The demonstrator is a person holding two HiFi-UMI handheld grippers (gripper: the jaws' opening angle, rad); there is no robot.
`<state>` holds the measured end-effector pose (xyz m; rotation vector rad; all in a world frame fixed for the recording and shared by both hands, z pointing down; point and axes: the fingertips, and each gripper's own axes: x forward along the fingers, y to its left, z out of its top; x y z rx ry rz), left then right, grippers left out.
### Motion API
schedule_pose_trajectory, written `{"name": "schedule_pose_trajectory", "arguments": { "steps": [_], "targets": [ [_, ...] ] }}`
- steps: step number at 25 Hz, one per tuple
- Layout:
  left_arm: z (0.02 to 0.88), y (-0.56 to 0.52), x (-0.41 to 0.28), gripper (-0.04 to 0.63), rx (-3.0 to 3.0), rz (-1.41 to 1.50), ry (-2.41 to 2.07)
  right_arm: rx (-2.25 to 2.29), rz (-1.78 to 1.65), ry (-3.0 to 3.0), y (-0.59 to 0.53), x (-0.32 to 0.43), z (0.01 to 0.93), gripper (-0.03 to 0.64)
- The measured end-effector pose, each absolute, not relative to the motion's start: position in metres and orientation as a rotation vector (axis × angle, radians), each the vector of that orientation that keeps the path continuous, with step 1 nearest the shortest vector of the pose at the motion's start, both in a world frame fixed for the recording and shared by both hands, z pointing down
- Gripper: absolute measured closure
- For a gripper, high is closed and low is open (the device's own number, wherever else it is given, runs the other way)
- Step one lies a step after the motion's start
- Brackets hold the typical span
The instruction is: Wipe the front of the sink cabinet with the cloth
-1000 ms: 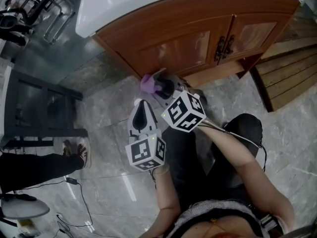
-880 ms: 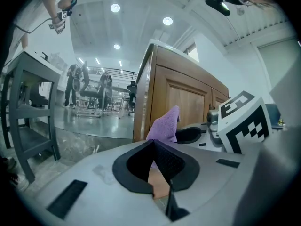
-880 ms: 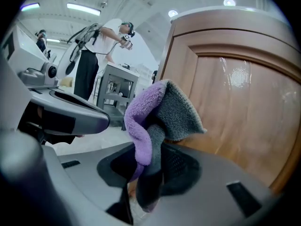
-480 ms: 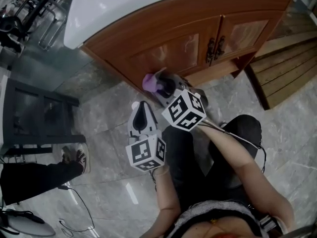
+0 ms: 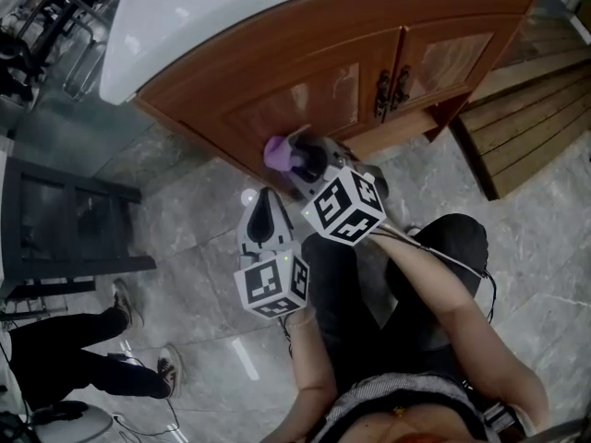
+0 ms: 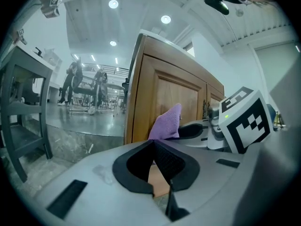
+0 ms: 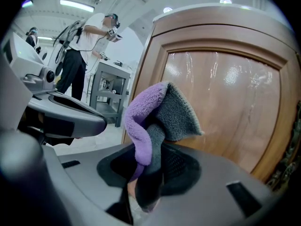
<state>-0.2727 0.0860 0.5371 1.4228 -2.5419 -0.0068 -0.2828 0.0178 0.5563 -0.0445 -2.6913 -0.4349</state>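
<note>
Cloth (image 5: 277,152): one, purple on one face and grey on the other. It sits in the upper centre of the head view, at the low edge of the left door. Contact with the wood cannot be told.
Right tool (image 5: 294,160): jaws clamped on the cloth, which stands folded up out of them in the right gripper view.
Sink cabinet (image 5: 305,63): one, of reddish-brown wood, across the top of the head view.
Doors: two panelled, the left door (image 5: 300,100) and the right door (image 5: 452,55).
Handles (image 5: 392,89): two dark ones, side by side where the doors meet.
Counter (image 5: 185,17): one white top over the cabinet, in the upper left.
Left tool (image 5: 262,212): jaws together with nothing between them, just below and left of the right tool, clear of the cabinet.
Marker cubes: two, the right cube (image 5: 343,206) and the left cube (image 5: 271,284), at frame centre.
Floor (image 5: 203,210): grey marble tiles.
Dark frame (image 5: 65,229): one, at the left edge.
Wooden slats (image 5: 526,118): one set, at the right edge.
Bystander (image 5: 65,349): one pair of dark-trousered legs with two shoes, in the lower left.
</note>
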Motion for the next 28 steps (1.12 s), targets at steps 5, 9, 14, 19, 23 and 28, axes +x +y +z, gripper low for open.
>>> {"name": "schedule_pose_trajectory", "arguments": {
  "steps": [5, 9, 14, 19, 23, 28],
  "targets": [
    [0.538, 0.076, -0.268, 0.589, 1.449, 0.008, -2.53, 0.003, -0.452, -2.674, 0.004, -0.272, 0.556, 0.443],
    [0.54, 0.065, -0.261, 0.589, 1.483, 0.003, -2.508, 0.06, -0.443, -2.661, -0.013, -0.261, 0.558, 0.443],
    [0.542, 0.052, -0.253, 0.589, 1.512, -0.001, -2.483, 0.104, -0.431, -2.652, -0.029, -0.25, 0.558, 0.443],
    [0.544, 0.045, -0.249, 0.589, 1.534, -0.001, -2.466, 0.146, -0.412, -2.641, -0.043, -0.24, 0.56, 0.443],
    [0.545, 0.038, -0.243, 0.589, 1.553, 0.008, -2.456, 0.183, -0.406, -2.632, -0.055, -0.23, 0.561, 0.443],
    [0.545, 0.028, -0.236, 0.589, 1.588, 0.035, -2.441, 0.215, -0.4, -2.62, -0.064, -0.223, 0.561, 0.443]
  ]
}}
